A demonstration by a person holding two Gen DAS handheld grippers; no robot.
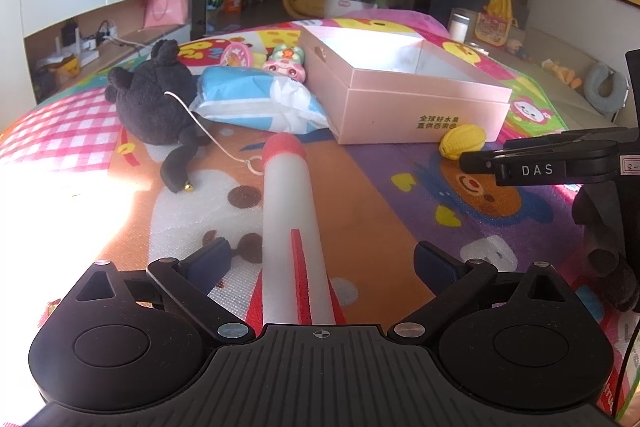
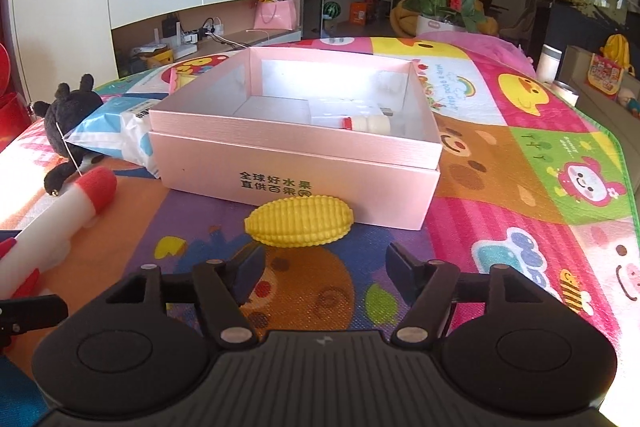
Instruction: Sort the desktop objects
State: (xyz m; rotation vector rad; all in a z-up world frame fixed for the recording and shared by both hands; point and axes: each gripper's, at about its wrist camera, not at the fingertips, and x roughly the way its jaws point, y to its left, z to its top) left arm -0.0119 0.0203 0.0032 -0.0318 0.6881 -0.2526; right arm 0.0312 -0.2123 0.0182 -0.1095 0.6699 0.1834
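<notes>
My left gripper (image 1: 324,258) stands wide open over a white foam rocket (image 1: 286,195) with a red tip and red fins. The rocket lies on the mat between the jaws, and neither pad touches it. My right gripper (image 2: 326,265) is open with nothing between its fingers. Just ahead of its fingertips a yellow toy corn (image 2: 300,223) lies on the mat against the front of an open pink box (image 2: 296,183). A small white bottle with a red cap (image 2: 368,125) lies inside the box. In the left wrist view the corn (image 1: 462,141) and the box (image 1: 420,107) are at the right.
A black plush toy (image 1: 156,103) with a white cord lies left of the rocket. Behind it are a blue and white packet (image 1: 256,99), a pink and green toy (image 1: 284,61) and a round pink toy (image 1: 236,55). A colourful play mat (image 2: 520,147) covers the surface.
</notes>
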